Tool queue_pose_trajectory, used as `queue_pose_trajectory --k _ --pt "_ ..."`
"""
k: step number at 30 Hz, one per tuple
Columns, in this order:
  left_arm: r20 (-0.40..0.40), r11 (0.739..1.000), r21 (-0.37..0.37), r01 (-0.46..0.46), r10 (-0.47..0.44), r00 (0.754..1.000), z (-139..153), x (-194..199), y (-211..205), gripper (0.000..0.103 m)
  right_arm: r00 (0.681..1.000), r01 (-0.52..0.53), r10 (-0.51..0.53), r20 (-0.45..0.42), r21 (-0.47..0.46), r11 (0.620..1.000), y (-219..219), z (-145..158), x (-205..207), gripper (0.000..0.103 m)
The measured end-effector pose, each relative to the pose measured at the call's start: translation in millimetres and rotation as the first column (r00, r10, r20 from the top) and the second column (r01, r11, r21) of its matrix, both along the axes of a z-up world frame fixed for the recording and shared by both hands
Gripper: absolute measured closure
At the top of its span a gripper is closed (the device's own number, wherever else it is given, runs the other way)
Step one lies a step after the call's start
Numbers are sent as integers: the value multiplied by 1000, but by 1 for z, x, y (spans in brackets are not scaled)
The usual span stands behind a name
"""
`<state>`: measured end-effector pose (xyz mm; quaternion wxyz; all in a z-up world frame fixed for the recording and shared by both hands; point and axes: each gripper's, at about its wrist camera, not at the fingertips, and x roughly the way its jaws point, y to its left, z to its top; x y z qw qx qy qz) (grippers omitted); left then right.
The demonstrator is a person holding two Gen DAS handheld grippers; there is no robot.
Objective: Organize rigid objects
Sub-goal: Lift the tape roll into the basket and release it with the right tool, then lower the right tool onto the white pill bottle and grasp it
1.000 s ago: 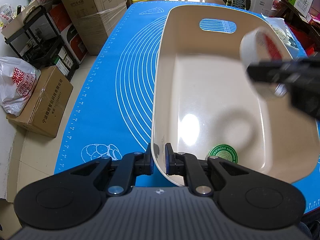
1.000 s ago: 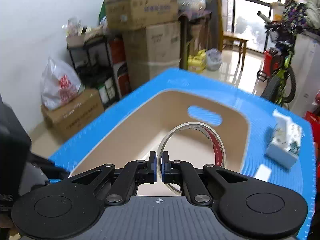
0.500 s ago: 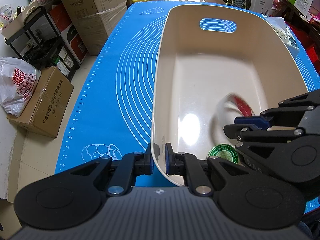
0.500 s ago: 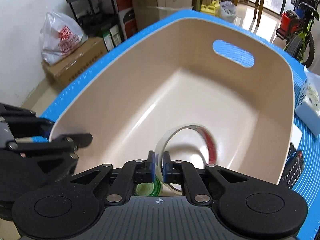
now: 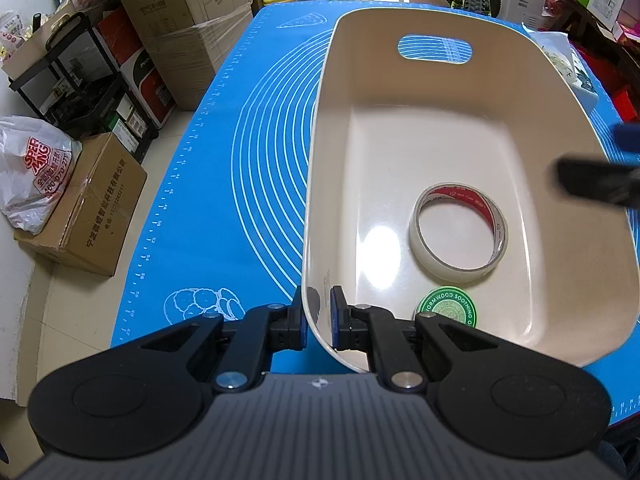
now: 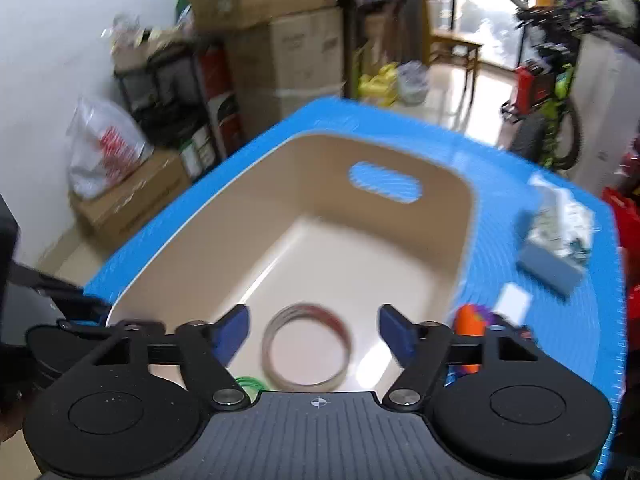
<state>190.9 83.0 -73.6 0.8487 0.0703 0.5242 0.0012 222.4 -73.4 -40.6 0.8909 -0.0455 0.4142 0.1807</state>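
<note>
The clear roll of packing tape with a red-printed core (image 5: 458, 232) lies flat on the floor of the cream plastic tub (image 5: 440, 128), beside a round green-labelled tin (image 5: 446, 312). It looks light, stiff and smooth; pinching across its band wall should hold best. The left tongs (image 5: 319, 322) are clenched on the tub's near rim, steadying it. The right tongs (image 6: 314, 330) are opening above the roll, nothing pressed between them. Only the right wrist view shows an orange-and-purple object (image 6: 474, 324), a white card (image 6: 514, 304) and a pale box (image 6: 554, 236) on the blue tabletop mat (image 5: 224, 184).
</note>
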Motion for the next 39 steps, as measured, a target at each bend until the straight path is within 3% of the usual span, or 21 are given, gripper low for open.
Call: queue_pose_trajectory --k 8,19,26,36,39 --pt "-4 1000 1 2 -2 1000 1 -1 0 90 971 221 -227 73 75 972 -81 18 -27 12" --pt "-6 1000 11 5 -5 1000 1 0 -3 90 890 453 -452 -56 -5 892 -149 -54 -31 9" --pt "-6 1000 15 5 -5 1000 1 0 -4 90 872 473 -476 -118 -58 879 -155 -91 -32 10" --pt "-7 1000 14 5 -5 1000 1 0 -4 90 880 422 -440 -177 -128 897 -149 -121 -30 19" --pt "-7 1000 14 5 -5 1000 1 0 -4 90 889 412 -430 -155 -136 901 -146 -122 -32 23"
